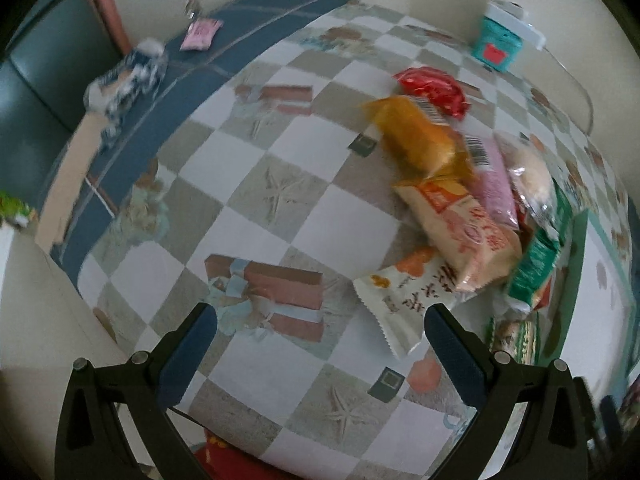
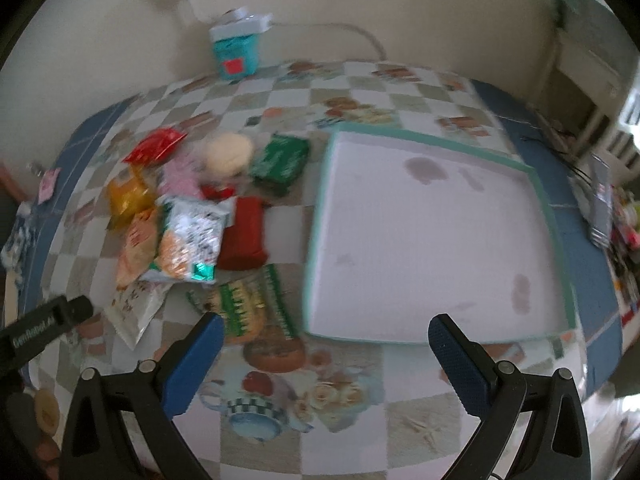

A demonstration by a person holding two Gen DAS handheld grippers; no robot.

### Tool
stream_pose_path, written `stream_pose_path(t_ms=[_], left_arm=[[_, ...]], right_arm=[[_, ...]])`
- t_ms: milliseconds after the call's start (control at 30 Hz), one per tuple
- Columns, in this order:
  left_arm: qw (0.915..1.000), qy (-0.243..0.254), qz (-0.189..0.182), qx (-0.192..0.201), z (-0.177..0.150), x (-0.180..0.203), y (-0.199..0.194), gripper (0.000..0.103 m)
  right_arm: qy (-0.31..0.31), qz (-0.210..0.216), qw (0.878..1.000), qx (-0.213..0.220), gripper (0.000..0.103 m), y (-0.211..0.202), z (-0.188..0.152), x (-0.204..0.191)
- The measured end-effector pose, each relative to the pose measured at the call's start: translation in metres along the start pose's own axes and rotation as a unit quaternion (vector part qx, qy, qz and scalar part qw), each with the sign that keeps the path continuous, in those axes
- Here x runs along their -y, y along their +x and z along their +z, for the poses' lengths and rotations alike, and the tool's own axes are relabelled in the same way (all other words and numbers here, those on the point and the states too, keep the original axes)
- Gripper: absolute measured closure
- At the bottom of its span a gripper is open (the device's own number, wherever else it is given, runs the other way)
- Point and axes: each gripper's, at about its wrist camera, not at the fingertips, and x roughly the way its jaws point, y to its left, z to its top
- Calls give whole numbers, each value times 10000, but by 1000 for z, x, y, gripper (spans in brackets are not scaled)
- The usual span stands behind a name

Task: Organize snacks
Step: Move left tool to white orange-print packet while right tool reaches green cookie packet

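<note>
While both grippers hang above the bench (image 2: 400,400), the snacks lie heaped on its checked cloth, left of a shallow tray (image 2: 556,216) with a teal rim and a pale, stained floor that holds nothing.

The left gripper (image 1: 320,336) has its blue-padded fingers (image 1: 188,356) spread wide and released, with only cloth between them; the corner of a white packet (image 1: 400,300) printed with dark Chinese characters lies just inside the right finger. Above that packet rests an orange-and-cream packet (image 1: 460,224) with red Chinese lettering, too blurred to read. On top of the heap sits a yellow-orange wrapper (image 1: 416,140) with a barcode, and beside it a pink packet (image 1: 496,184), also barcoded. A red foil bag (image 1: 434,90) lies farther back.

The right gripper (image 2: 326,340) is likewise released, fingers (image 2: 196,364) wide apart, hovering over the near edge of the tray and a green-and-yellow packet (image 2: 248,308). In this view a silver-and-orange bag (image 2: 188,236) lies against a dark red packet (image 2: 244,236); a dark green packet (image 2: 280,160) sits nearest the tray, with a round pale bun (image 2: 229,154) beside it. The other gripper's black body at the left edge carries white lettering that looks like "GenRobot.AI".

A teal box (image 2: 236,52) with a red label stands at the wall.
</note>
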Motion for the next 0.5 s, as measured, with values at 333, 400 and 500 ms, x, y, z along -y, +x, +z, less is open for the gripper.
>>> stream_pose_path(t_ms=[333, 400, 500], left_arm=[[9976, 591, -256, -260, 9, 26, 22, 0], [9959, 836, -254, -239, 11, 37, 27, 0], [9930, 1105, -231, -342, 12, 50, 37, 0]], right_arm=[[-671, 136, 9970, -368, 0, 31, 4, -36], [-768, 147, 9964, -313, 0, 31, 5, -40], [-910, 208, 9952, -294, 0, 33, 7, -47]])
